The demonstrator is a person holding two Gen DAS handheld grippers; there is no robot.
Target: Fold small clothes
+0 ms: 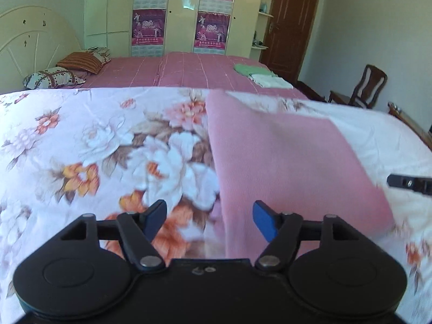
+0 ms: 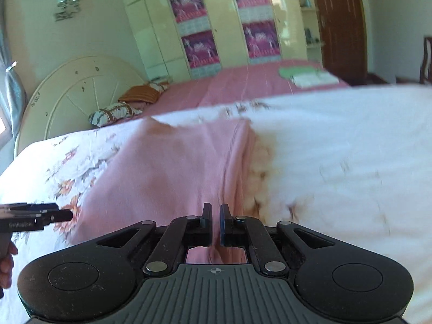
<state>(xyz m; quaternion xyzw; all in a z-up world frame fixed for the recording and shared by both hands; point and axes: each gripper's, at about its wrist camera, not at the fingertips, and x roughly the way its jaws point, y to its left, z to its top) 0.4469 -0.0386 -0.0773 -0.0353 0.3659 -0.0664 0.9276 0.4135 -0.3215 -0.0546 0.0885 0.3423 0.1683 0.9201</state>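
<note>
A pink garment (image 1: 286, 167) lies flat on the floral sheet (image 1: 94, 140); it also shows in the right wrist view (image 2: 172, 172). My left gripper (image 1: 209, 221) is open, its blue pads wide apart, over the garment's near left edge. My right gripper (image 2: 214, 224) has its jaws almost closed with a thin gap, at the garment's near right edge; whether cloth is pinched between them is unclear. The right gripper's tip (image 1: 407, 182) shows at the far right of the left wrist view, and the left gripper (image 2: 40, 217) shows at the left of the right wrist view.
A second bed with a pink cover (image 1: 189, 67) stands behind, carrying folded green (image 1: 251, 69) and white (image 1: 271, 81) clothes and pillows (image 1: 78, 62). A wardrobe with posters, a brown door (image 1: 291, 21) and a wooden chair (image 1: 364, 86) are beyond.
</note>
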